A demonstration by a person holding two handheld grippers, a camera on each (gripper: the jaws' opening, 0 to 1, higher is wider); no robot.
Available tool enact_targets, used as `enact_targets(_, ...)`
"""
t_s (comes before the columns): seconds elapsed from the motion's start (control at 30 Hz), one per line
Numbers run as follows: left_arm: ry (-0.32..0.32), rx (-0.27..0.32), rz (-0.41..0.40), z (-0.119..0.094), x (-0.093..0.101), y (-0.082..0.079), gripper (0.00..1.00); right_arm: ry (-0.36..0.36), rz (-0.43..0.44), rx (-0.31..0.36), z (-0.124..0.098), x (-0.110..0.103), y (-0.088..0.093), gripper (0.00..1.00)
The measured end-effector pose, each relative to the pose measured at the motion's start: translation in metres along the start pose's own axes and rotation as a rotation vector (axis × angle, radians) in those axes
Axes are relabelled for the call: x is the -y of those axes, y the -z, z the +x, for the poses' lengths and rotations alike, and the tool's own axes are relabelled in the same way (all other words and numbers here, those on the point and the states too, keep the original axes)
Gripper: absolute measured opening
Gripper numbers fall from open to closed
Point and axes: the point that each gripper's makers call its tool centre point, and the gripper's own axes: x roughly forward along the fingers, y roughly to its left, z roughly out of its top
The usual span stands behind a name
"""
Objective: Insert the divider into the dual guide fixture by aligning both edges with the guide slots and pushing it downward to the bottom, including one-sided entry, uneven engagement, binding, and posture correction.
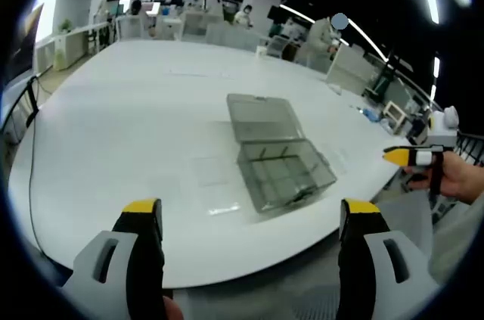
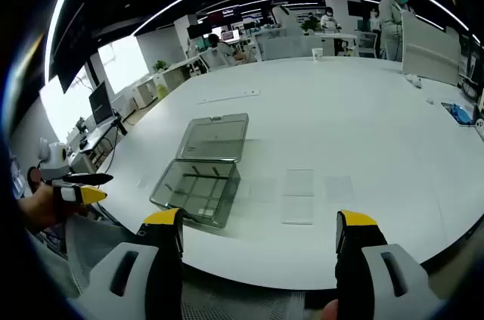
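Observation:
A clear grey plastic box (image 1: 286, 172), the guide fixture, stands on the white table (image 1: 136, 108) with its lid (image 1: 262, 117) folded back flat; thin partitions show inside it. Flat clear divider sheets (image 1: 215, 170) lie on the table beside it. My left gripper (image 1: 252, 208) hovers at the near table edge, open and holding nothing, short of the box. In the right gripper view the same box (image 2: 198, 187) sits left of centre and the divider sheets (image 2: 299, 182) lie to its right. My right gripper (image 2: 259, 219) is open and holds nothing, at the table's edge.
A hand holds the right gripper (image 1: 414, 157) off the table's right edge in the left gripper view. The left gripper (image 2: 79, 193) shows at the left in the right gripper view. Desks, monitors and people stand beyond the table. A blue item (image 2: 458, 113) lies far right.

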Motion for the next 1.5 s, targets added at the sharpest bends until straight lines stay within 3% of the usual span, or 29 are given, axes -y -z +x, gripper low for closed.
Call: enact_targets(1.5,-0.001,0.005,-0.016,-0.0007,-0.0017,-0.0014,0.92,-0.022,0.002,-0.004,0.0028,-0.0032,-0.0015,0.79)
